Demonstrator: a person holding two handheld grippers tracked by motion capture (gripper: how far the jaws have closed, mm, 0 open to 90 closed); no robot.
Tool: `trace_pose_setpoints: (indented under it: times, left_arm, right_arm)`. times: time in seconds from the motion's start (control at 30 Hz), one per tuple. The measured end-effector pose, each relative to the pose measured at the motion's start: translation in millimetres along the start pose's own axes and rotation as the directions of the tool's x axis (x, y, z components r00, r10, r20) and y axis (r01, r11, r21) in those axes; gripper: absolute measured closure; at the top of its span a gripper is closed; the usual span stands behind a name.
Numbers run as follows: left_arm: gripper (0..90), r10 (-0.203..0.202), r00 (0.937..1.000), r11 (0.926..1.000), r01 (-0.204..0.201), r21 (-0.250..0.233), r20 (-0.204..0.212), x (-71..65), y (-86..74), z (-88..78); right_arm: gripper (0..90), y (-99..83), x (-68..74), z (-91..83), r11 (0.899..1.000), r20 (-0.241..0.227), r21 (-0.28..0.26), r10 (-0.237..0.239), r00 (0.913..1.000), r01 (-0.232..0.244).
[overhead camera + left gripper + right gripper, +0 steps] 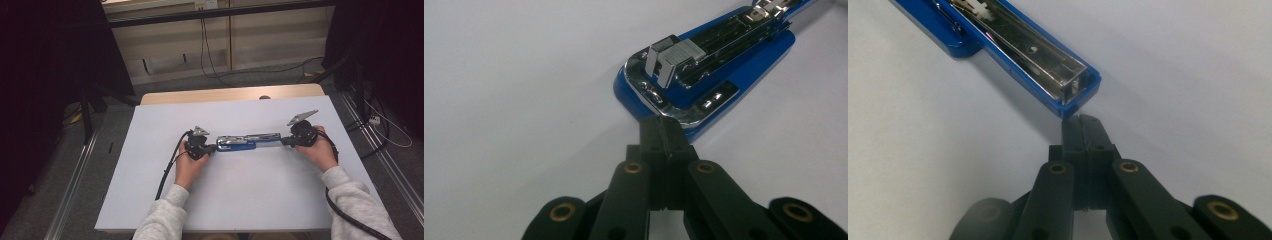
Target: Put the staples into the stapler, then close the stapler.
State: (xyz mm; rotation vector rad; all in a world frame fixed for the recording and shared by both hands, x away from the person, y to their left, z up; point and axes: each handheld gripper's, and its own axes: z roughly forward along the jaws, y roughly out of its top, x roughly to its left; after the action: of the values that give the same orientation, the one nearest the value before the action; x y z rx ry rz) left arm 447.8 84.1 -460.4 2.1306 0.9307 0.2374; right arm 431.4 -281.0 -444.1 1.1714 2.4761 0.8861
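Dim, dark-edged high view; brighter close-ups, glare on stapler [684, 75] chrome, blurred near fingers [1083, 135].

The desk [165, 200] has a pale, plain top. A blue stapler [247, 141], opened out flat, lies lengthwise left-to-right near its centre.

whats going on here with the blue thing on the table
A person sits at a white table with a two-jaw gripper in each hand. Between them lies a blue stapler, swung fully open and flat, with its staple channel exposed. The left gripper has its jaws shut, tips at the chrome-edged end of the base. The right gripper also has its jaws shut, tips at the end of the opened top arm. Whether either tip actually pinches or just touches the stapler is hard to tell.
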Motion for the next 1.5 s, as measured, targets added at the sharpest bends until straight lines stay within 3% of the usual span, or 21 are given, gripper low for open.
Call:
trace_pose_setpoints:
  times: [0.4, 0.87, 1.1, 1.27, 1.37, 1.43, 1.47, 1.5]
  left_arm:
    - [90.0, 0.008, 0.9999, 1.0000, -0.008, 0.003, -0.006, -0.4, 0.6, 0.3]
    - [90.0, 0.002, 1.0000, 1.0000, -0.002, 0.001, -0.007, 0.5, 0.9, 1.0]
    - [89.6, 0.006, 1.0000, 0.9999, -0.006, 0.012, -0.003, 1.9, 0.8, -1.7]
    - [81.3, 0.001, 1.0000, 1.0000, -0.001, -0.003, -0.005, 3.7, 1.8, -8.4]
    - [68.9, -0.023, 0.9995, 0.9993, 0.023, -0.029, -0.020, 4.3, 2.1, -13.0]
    - [63.2, -0.022, 0.9997, 0.9993, 0.022, -0.029, 0.008, 4.4, 1.9, -15.1]
    - [57.3, -0.021, 0.9998, 0.9993, 0.021, -0.031, -0.005, 4.1, 1.7, -17.4]
    - [52.3, -0.024, 0.9997, 0.9991, 0.025, -0.036, 0.007, 3.7, 1.3, -19.3]
  right_arm:
    - [90.0, 2.6, 0.6, -1.0, 1.000, 0.001, -0.008, -0.004, 1.0000, 0.004]
    - [90.0, 6.9, 0.2, -9.7, 0.996, -0.012, -0.084, 0.015, 0.9998, -0.016]
    - [90.0, 13.6, 6.8, -11.4, 0.995, -0.019, -0.098, -0.008, 0.9998, 0.006]
    - [81.1, 12.2, 8.1, -11.7, 0.995, -0.019, -0.103, 0.004, 0.9998, -0.006]
    - [75.4, 9.2, 7.4, -12.0, 0.993, -0.037, -0.112, 0.023, 0.9991, -0.027]
    - [71.1, 7.7, 7.8, -13.3, 0.993, -0.047, -0.112, 0.021, 0.9987, -0.026]
    - [66.8, 6.9, 8.1, -14.1, 0.992, -0.045, -0.125, 0.029, 0.9986, -0.034]
    - [65.4, 6.1, 8.3, -15.6, 0.991, -0.053, -0.126, 0.047, 0.9975, -0.053]
